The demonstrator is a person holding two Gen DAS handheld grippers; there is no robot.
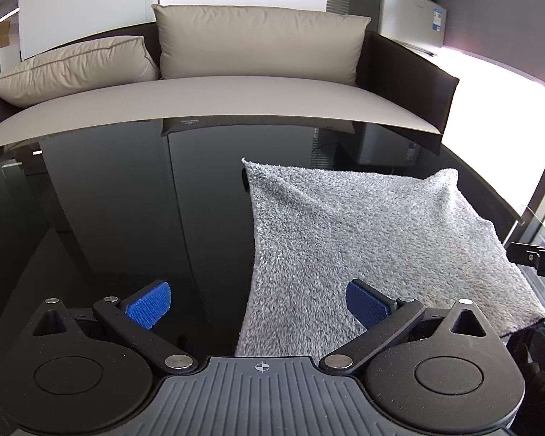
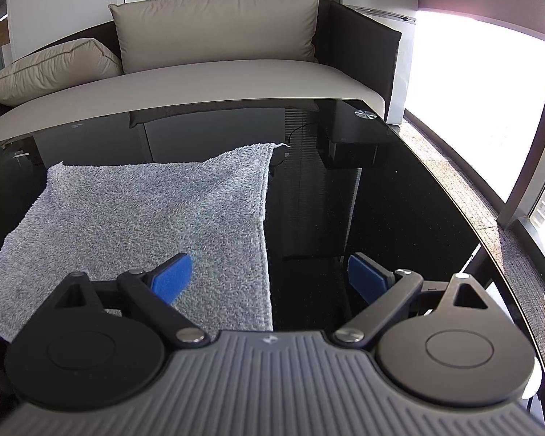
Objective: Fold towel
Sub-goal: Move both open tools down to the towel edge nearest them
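Note:
A fluffy grey towel [image 1: 374,239] lies spread on a glossy black table [image 1: 127,218]. My left gripper [image 1: 258,305] is open, straddling the towel's near left edge, with one blue pad over bare table and the other above the cloth. In the right wrist view the same towel [image 2: 145,218] fills the left half. My right gripper [image 2: 270,278] is open astride the towel's near right edge, left pad over the cloth, right pad over the black table [image 2: 381,200]. The right gripper's tip shows at the far right of the left wrist view, near the towel's right side.
A sofa [image 1: 236,98] with beige cushions [image 1: 258,43] stands just beyond the table's far edge. A small fridge with a microwave [image 1: 407,11] sits at the back right. A bright window [image 2: 472,91] and grey carpet lie to the right of the table.

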